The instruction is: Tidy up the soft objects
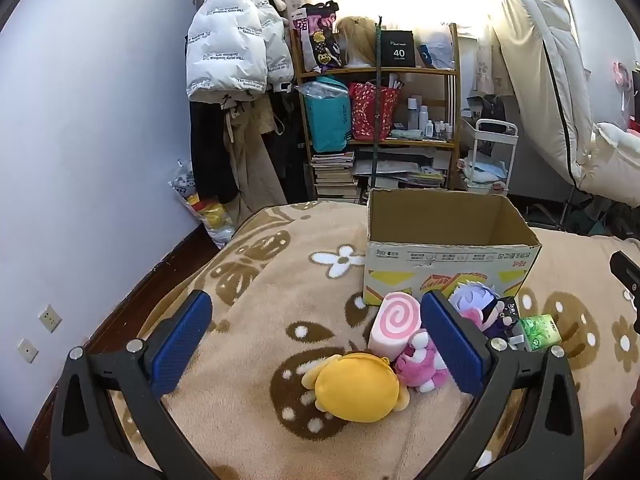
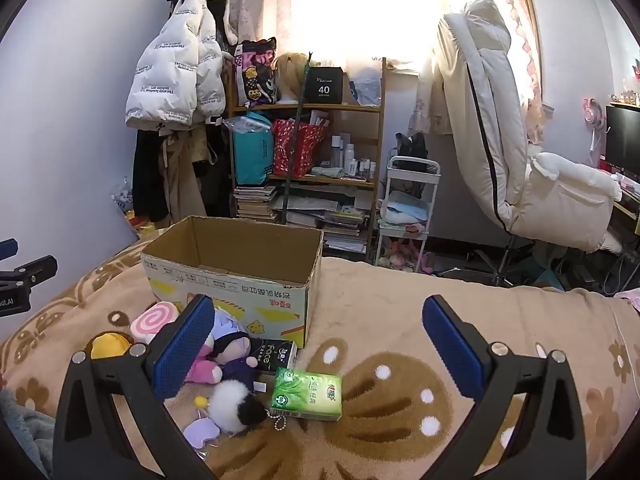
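Note:
An open, empty cardboard box (image 1: 448,256) stands on the blanket-covered bed; it also shows in the right wrist view (image 2: 236,272). In front of it lie soft toys: a yellow plush (image 1: 354,386), a pink swirl roll cushion (image 1: 394,322), a pink plush (image 1: 422,364), a purple-haired doll (image 1: 480,304), a green tissue pack (image 1: 540,332). The right wrist view shows the doll (image 2: 232,350), a white-and-black pom-pom keychain (image 2: 236,404), the green tissue pack (image 2: 308,394) and a black tissue pack (image 2: 274,354). My left gripper (image 1: 316,344) is open above the yellow plush. My right gripper (image 2: 318,344) is open above the green pack.
The floral beige blanket (image 1: 260,320) covers the bed. A wall runs along the left. Beyond the bed stand a cluttered wooden shelf (image 2: 312,140), hanging coats (image 1: 232,40), a white trolley (image 2: 408,208) and a white reclining chair (image 2: 520,140).

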A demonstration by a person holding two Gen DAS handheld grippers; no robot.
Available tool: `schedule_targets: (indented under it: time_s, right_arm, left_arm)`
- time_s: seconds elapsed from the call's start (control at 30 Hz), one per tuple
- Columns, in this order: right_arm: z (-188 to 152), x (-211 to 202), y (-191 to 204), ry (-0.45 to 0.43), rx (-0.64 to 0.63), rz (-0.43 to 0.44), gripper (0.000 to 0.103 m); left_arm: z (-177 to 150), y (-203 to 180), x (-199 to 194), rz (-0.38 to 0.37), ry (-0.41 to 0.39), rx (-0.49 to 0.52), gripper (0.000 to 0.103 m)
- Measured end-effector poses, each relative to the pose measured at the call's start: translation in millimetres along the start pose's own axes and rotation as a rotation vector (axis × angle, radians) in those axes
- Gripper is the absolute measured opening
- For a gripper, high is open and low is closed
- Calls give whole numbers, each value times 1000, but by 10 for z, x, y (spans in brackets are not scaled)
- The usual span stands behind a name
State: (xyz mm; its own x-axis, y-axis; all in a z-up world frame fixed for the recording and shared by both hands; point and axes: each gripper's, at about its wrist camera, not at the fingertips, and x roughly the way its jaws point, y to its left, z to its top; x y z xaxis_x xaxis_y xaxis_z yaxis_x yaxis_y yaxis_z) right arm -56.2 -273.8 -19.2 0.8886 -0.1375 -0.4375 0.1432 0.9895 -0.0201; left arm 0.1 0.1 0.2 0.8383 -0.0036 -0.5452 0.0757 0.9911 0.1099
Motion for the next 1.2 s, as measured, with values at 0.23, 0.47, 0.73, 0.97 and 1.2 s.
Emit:
schedule_targets:
  time_s: [0.23,0.47,0.73,0.97,1.2]
  right_arm:
    - [-3,7,-6,0,-3,3,103]
    - [4,-16,-5,-8,2,-1,103]
    - [1,-19,-44,-13,9,1,103]
    - [-19,-11,-26,-13,9,1,103]
    - [-17,-5,-25,-13,10,-2,103]
  left_arm:
    - [9,-23,-7,4,-9,14,102]
    - [-8,-44,-21,-2,-10,15,102]
    - [-6,-32,-43,-1,-9,14,102]
    - [-6,-32,-44,-2,-9,14,102]
    - [-6,-28,-42,-2,-8,15,102]
